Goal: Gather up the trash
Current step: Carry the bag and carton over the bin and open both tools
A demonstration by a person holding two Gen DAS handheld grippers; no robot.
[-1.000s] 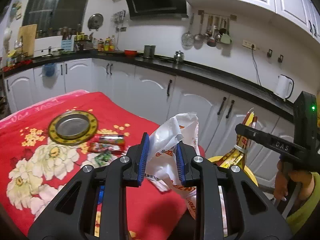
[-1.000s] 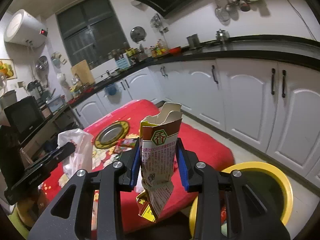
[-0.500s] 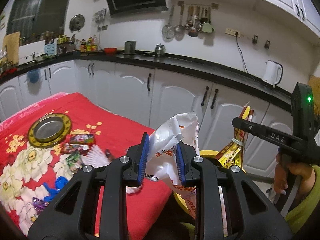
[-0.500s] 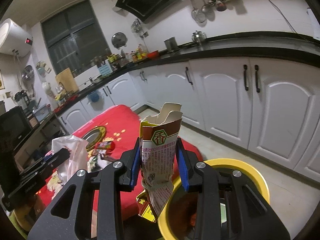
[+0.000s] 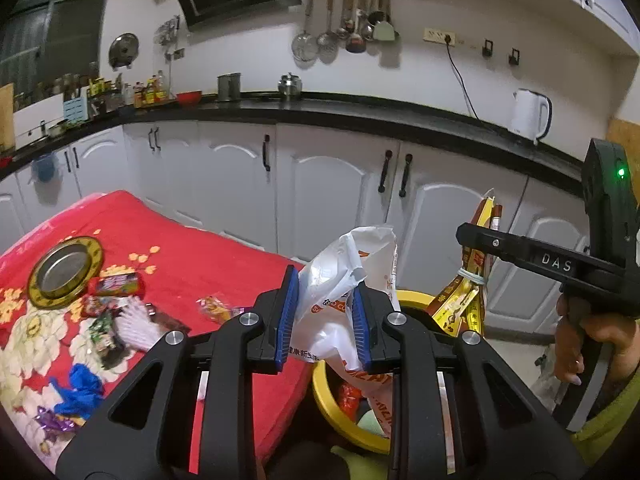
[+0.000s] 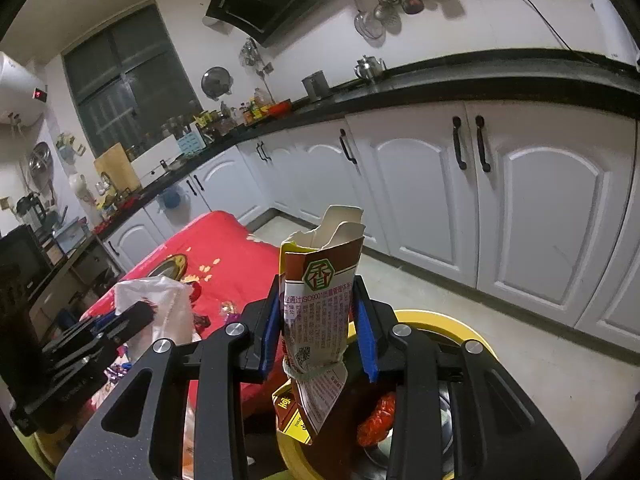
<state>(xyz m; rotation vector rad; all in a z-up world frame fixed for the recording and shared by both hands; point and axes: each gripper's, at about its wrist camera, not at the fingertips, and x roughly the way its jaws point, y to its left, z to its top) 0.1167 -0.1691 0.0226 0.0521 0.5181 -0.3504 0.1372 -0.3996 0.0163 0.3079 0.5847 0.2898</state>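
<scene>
My left gripper (image 5: 323, 320) is shut on a crumpled white plastic bag (image 5: 344, 276) with orange print, held over the near rim of a yellow bin (image 5: 332, 400). My right gripper (image 6: 318, 332) is shut on a torn brown and white paper packet (image 6: 320, 300) tied with a band, hanging above the same yellow bin (image 6: 452, 320). The bin holds red wrappers (image 6: 376, 420) and other scraps. In the left wrist view the right gripper (image 5: 468, 240) shows at the right with the packet (image 5: 476, 280) in it. In the right wrist view the left gripper (image 6: 136, 316) with the bag (image 6: 168, 304) shows at the left.
A table with a red flowered cloth (image 5: 192, 256) carries a round metal dish with a gold rim (image 5: 64, 272), several snack wrappers (image 5: 116, 284), a white glove (image 5: 136, 324) and a blue scrap (image 5: 80, 392). White cabinets (image 5: 328, 192) under a black counter run behind. A hand (image 5: 576, 344) grips the right tool.
Both grippers have carried their loads to the right, away from the table and slightly down. The yellow bin has come under them and now fills more of both views.
</scene>
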